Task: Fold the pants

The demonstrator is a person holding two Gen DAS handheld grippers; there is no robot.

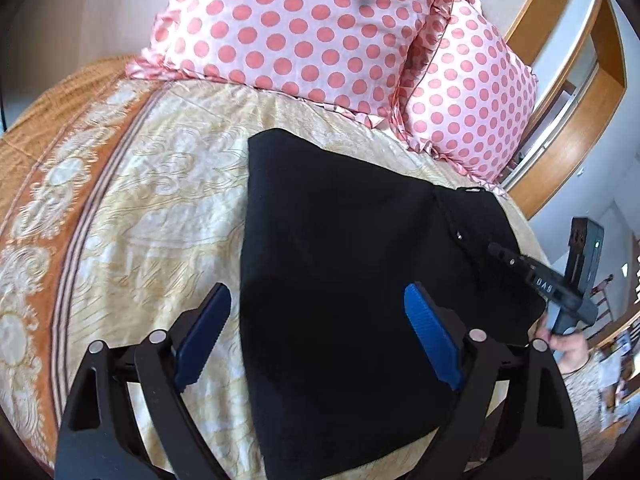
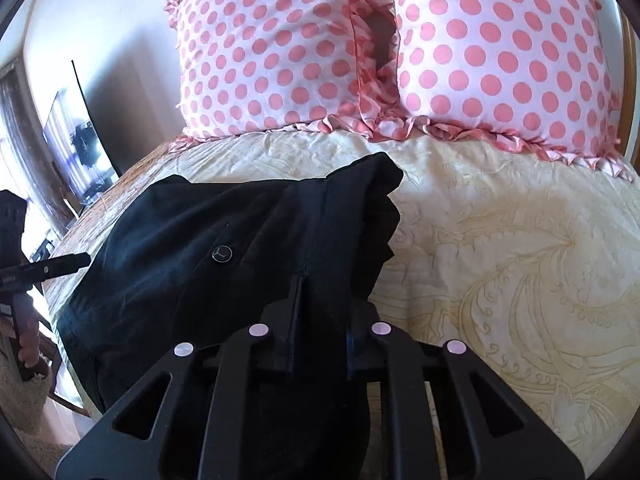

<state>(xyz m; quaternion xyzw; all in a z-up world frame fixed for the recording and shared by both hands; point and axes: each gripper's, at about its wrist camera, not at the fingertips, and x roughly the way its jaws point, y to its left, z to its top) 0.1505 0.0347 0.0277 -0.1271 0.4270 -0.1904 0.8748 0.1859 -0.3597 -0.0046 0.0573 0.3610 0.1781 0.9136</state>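
While the black pants (image 1: 344, 280) lie spread on the bed's cream and gold patterned bedspread (image 1: 160, 208), they fill the centre and lower middle of the left wrist view, their fabric running from a square upper edge near the middle of the frame down to the bottom edge. The left gripper (image 1: 318, 330) hangs over them with its jaws wide apart; its blue-padded fingers (image 1: 430, 336) stand at the lower left and lower right of centre, one over the bedspread beside the cloth's left edge, the other over the dark fabric, and nothing is pinched between them.

At the right edge of that view the right gripper (image 1: 516, 260) reaches in from the side onto the pants near a gathered seam, with a hand (image 1: 568, 348) just below it.

In the right wrist view the pants (image 2: 224, 264) occupy the left and centre of the frame, bunched into folds, with a small round button (image 2: 222, 254) showing on the upper layer. The right gripper (image 2: 320, 300) sits at the lower centre with its jaws drawn close together on a ridge of the black cloth along the seam, so that fabric is clamped between them. The left gripper (image 2: 60, 266) shows as a dark bar at the left edge, near the cloth's edge.

Two pink polka-dot pillows (image 2: 400, 48) with ruffled borders lean side by side across the top of both views, apart from the pants. A dark screen (image 2: 80, 144) stands at the left of the right wrist view.
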